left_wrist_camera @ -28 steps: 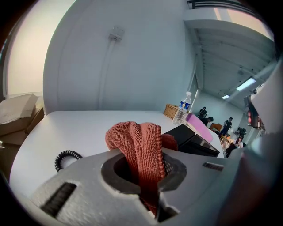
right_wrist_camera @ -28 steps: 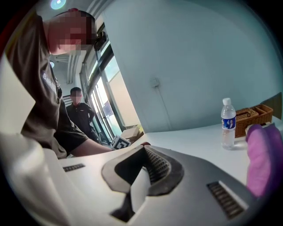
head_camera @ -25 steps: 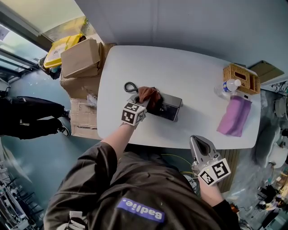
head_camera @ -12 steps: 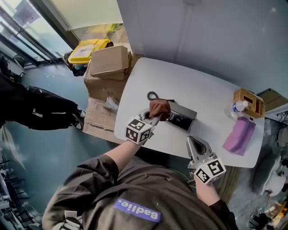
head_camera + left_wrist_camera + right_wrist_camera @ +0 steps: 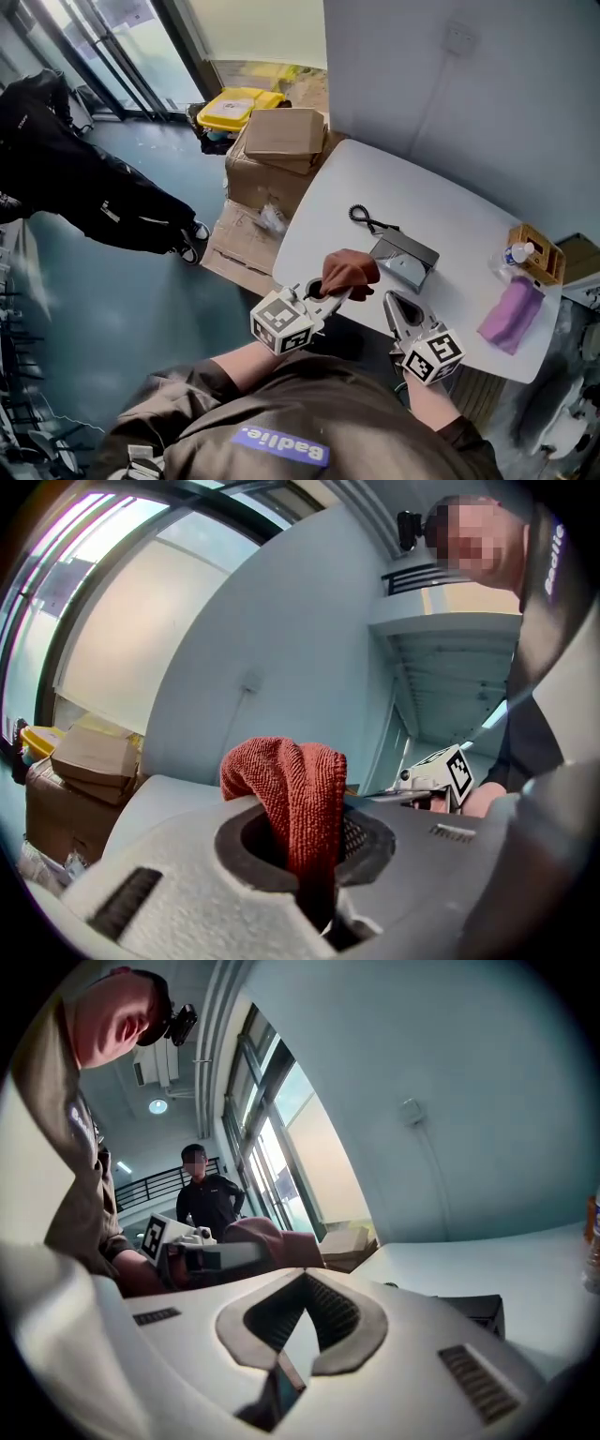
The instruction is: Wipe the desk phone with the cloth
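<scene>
Head view: left gripper (image 5: 328,291) clamped on rust-red terry cloth (image 5: 351,271), raised over near edge of white bench (image 5: 450,211), just left of dark grey desk phone (image 5: 405,259); likely poised for wiping pass. Right gripper (image 5: 401,307) near phone's near side, apart from it, probably kept clear.

Left gripper view: jaws pinch cloth (image 5: 295,789) low, bulk bunched above as wiping pad.

Right gripper view: jaws together, nothing between; phone corner (image 5: 473,1309) beyond on right.

The cloth (image 5: 291,789) is rust-red, nubbly microfibre; the table (image 5: 469,234) smooth, matt white; the desk phone (image 5: 405,258) dark, slightly glossy plastic.
</scene>
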`<act>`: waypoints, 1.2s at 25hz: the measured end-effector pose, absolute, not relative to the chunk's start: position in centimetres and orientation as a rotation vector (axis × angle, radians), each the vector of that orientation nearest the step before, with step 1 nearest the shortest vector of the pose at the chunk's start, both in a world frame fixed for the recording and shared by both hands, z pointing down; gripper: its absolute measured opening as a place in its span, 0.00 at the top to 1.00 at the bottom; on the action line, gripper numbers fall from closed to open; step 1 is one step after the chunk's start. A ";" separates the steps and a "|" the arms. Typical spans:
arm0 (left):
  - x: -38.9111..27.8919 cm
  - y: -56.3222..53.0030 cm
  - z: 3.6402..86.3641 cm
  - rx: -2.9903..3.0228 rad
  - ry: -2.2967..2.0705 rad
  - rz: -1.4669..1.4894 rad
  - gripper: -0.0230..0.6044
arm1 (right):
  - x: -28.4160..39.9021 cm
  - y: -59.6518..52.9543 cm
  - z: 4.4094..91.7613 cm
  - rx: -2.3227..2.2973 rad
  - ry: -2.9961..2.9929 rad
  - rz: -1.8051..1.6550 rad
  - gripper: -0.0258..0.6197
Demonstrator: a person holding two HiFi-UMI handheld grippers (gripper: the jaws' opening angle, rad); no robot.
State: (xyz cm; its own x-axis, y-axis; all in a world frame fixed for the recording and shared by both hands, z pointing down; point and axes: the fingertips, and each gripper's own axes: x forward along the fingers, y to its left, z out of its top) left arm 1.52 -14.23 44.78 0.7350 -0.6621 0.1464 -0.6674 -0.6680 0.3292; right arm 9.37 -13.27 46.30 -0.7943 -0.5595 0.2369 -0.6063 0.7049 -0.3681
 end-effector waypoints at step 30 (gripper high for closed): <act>-5.7 -2.7 37.0 2.784 -0.812 -0.148 0.91 | -1.5 -1.9 41.1 1.029 -2.790 0.418 0.92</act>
